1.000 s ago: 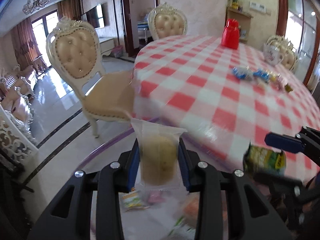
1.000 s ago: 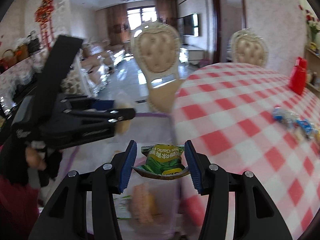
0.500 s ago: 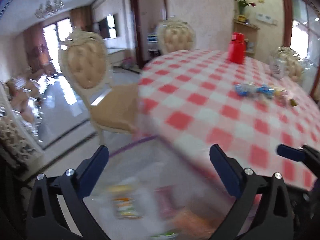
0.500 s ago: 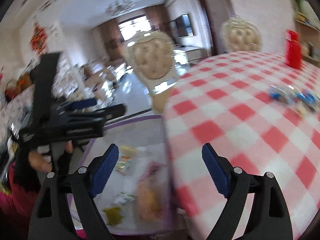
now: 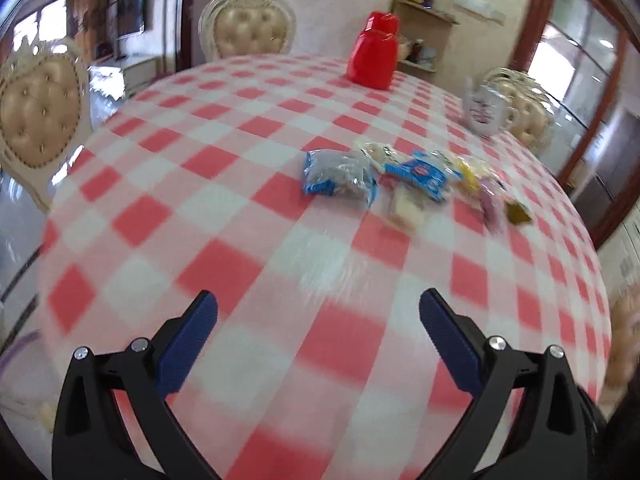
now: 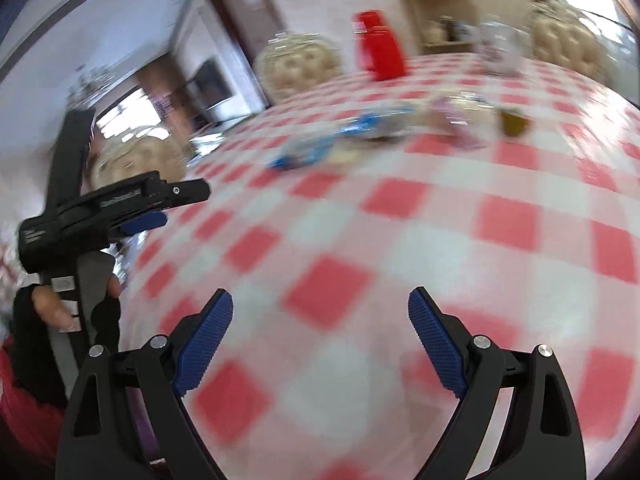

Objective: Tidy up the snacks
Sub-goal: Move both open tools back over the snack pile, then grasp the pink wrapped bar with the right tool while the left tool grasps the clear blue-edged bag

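Several wrapped snacks lie in a loose row on the red-and-white checked table (image 5: 208, 216): a blue-and-silver packet (image 5: 338, 178), a blue-and-white packet (image 5: 418, 172), pale and pink ones, and a small olive pack (image 5: 518, 213). My left gripper (image 5: 318, 310) hovers over the cloth short of them, jaws wide open and empty. In the right wrist view the same snacks (image 6: 320, 146) are blurred far ahead, and the olive pack (image 6: 514, 122) sits to the right. My right gripper (image 6: 320, 306) is open with nothing between its blue pads. The left gripper (image 6: 160, 200) shows at the left, held by a hand.
A red jug (image 5: 374, 56) stands at the table's far side, and a silver teapot (image 5: 486, 110) at the far right. Cream tufted chairs (image 5: 248, 32) ring the table, one (image 5: 36, 112) at the left edge. A wooden shelf (image 5: 428, 36) is behind.
Both grippers let go of their snack packets over a clear bin beside the table, opened wide, and swung right over the tablecloth toward the row of snacks.
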Available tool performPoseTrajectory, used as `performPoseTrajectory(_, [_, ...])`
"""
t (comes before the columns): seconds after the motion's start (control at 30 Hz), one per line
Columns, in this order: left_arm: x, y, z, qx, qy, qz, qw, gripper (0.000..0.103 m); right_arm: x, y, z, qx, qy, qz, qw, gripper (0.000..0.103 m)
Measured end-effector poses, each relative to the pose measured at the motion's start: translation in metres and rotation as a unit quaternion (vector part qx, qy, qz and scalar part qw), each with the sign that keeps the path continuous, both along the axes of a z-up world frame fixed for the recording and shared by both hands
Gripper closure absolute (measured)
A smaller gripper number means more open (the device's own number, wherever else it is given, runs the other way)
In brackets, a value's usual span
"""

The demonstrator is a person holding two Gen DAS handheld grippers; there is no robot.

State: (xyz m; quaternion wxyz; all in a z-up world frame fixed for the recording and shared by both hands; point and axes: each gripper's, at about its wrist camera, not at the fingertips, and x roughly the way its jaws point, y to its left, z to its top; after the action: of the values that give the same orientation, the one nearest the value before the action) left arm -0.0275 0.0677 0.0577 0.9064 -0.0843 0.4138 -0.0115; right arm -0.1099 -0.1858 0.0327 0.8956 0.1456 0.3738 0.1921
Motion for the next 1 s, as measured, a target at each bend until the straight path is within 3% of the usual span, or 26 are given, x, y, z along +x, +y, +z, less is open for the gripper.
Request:
performPoseTrajectory(0.17, [0.052,-0.009,-0.021,-0.074,-0.009,0.068,0.9950,0.002,0.068,-0.044,-0.005,-0.016,0.014,-0.044,0.999,0.016])
performPoseTrajectory(0.33, [0.063,0.008,-0.046,-0.158,-0.035,0.149,0.9754,0.002,0.143,-0.056,-0.012,-0.047,0.035,-0.057,0.997,0.016])
performPoseTrajectory(0.53, [0.060,0.001,-0.039,-0.151,-0.066,0.124,0.9786,0.002,0.214,-0.044,-0.015,-0.090,0.022,-0.053,0.994,0.016])
performPoseTrajectory(0.73, [0.066,-0.012,-0.041,-0.133,-0.053,0.091,0.9855,0.002,0.250,-0.036,-0.021,-0.128,0.034,-0.037,0.991,0.021])
performPoseTrajectory(0.83, [0.068,-0.008,-0.044,-0.141,-0.042,0.098,0.9842,0.002,0.250,-0.034,-0.025,-0.148,0.044,-0.022,0.988,0.046])
performPoseTrajectory(0.87, [0.068,-0.007,-0.045,-0.143,-0.039,0.102,0.9836,0.002,0.247,-0.034,-0.025,-0.147,0.045,-0.017,0.988,0.065])
performPoseTrajectory(0.9, [0.069,-0.005,-0.045,-0.144,-0.036,0.107,0.9831,0.002,0.245,-0.035,-0.023,-0.145,0.038,-0.015,0.989,0.077])
performPoseTrajectory(0.93, [0.071,-0.004,-0.046,-0.144,-0.031,0.112,0.9827,0.002,0.241,-0.035,-0.022,-0.153,0.030,-0.011,0.988,0.083])
performPoseTrajectory(1.0, [0.079,-0.001,-0.042,-0.119,-0.026,0.126,0.9845,0.002,0.231,-0.037,-0.018,-0.164,0.015,-0.018,0.986,0.083])
